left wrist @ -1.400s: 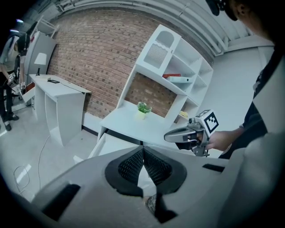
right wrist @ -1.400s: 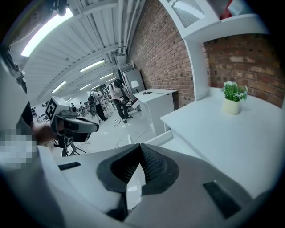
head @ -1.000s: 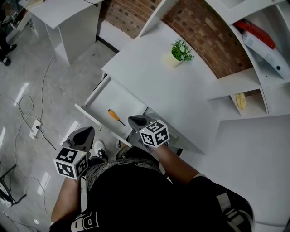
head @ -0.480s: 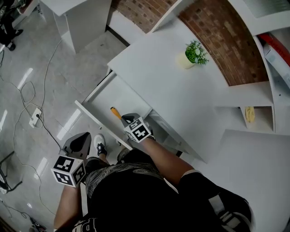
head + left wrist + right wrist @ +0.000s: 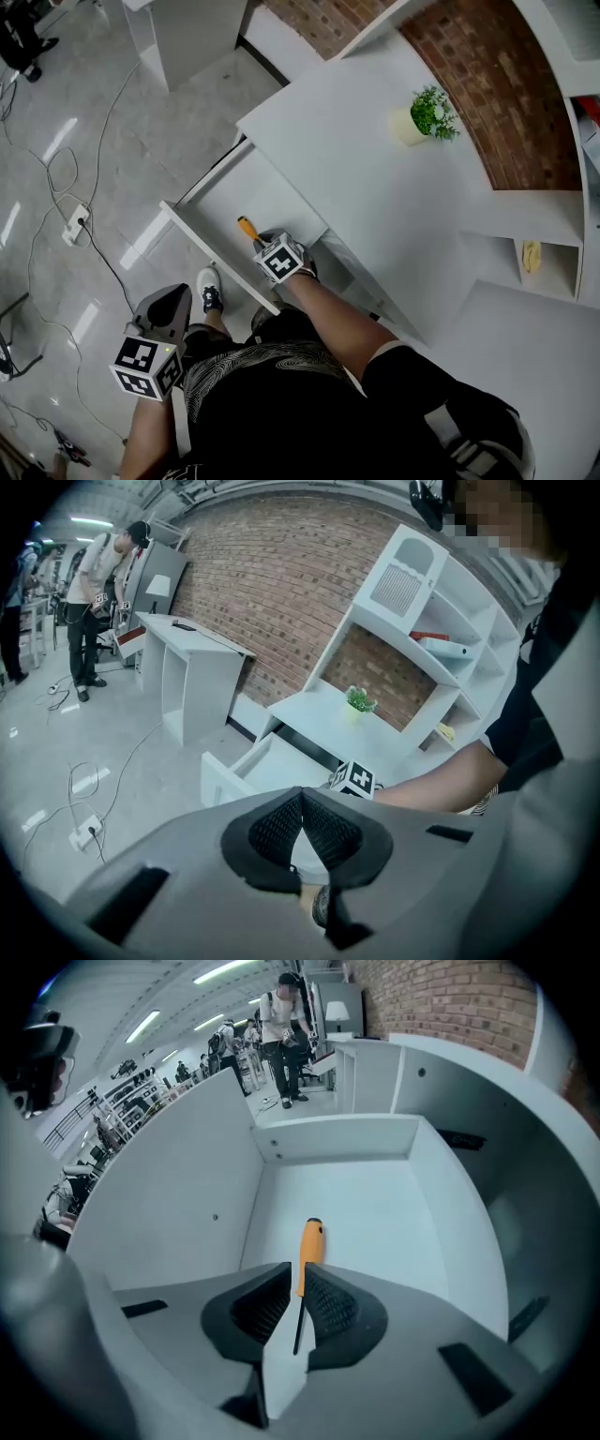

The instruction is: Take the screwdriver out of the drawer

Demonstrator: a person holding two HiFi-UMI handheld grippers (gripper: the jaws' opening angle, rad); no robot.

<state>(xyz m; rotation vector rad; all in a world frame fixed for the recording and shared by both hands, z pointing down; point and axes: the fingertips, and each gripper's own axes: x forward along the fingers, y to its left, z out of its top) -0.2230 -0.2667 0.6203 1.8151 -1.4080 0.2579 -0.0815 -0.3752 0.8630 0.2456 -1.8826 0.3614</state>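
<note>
An orange-handled screwdriver (image 5: 247, 228) lies on the floor of the open white drawer (image 5: 208, 251). My right gripper (image 5: 262, 241) reaches down into the drawer at the tool's shaft end. In the right gripper view the screwdriver (image 5: 311, 1239) points away from me, and its thin dark shaft runs back between the jaws of the right gripper (image 5: 298, 1277), which stand a narrow gap apart around it. My left gripper (image 5: 178, 294) hangs low at the left, outside the drawer. In the left gripper view the left gripper (image 5: 302, 795) holds nothing, its tips together.
The drawer's walls (image 5: 169, 1194) close in on both sides of the right gripper. A potted plant (image 5: 427, 112) stands on the white desk top (image 5: 375, 187). A power strip (image 5: 75, 225) and cables lie on the floor at the left. People stand in the distance (image 5: 98, 574).
My right gripper has gone forward and down into the drawer, from the drawer's front edge to the screwdriver. The left gripper has stayed low at the left.
</note>
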